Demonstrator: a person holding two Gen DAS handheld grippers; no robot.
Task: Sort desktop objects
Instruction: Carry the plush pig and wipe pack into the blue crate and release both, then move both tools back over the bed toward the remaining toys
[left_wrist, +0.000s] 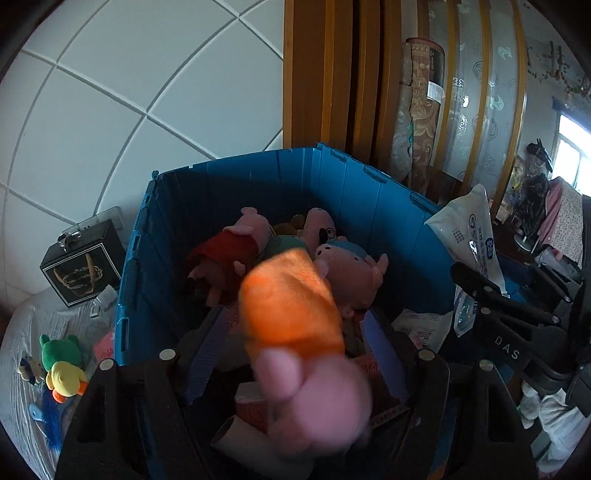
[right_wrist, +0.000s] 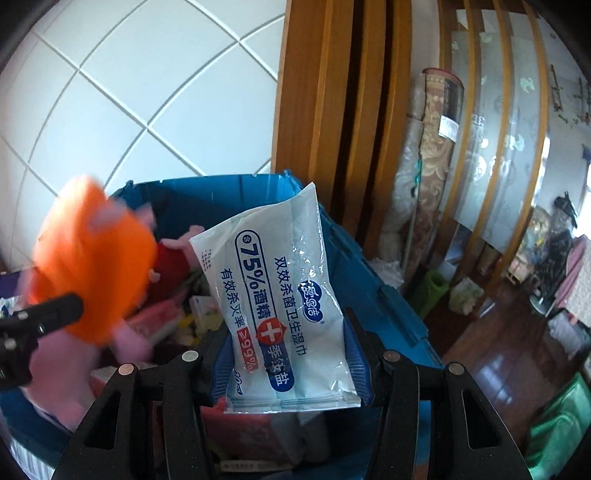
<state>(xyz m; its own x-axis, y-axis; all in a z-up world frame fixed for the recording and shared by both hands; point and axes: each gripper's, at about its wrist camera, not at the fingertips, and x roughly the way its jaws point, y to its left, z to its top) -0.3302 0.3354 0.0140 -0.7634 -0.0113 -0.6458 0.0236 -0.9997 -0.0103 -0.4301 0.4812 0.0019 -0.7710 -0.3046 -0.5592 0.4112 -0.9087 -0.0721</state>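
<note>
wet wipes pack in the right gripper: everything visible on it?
The wet wipes pack is a soft, glossy white-and-blue plastic pouch printed with Chinese text, "75%", "≥99%" and a red cross. It looks sealed and slightly crinkled. It stands upright, its lower part clamped between the right gripper fingers, above the blue bin. Nothing else touches it.

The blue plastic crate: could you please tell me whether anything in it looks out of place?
Mostly pink plush pigs fill the blue plastic crate, but flat printed packets lie among them. The white wet-wipes pack, held by the right tool above the crate, looks like the odd item beside toys.
</note>
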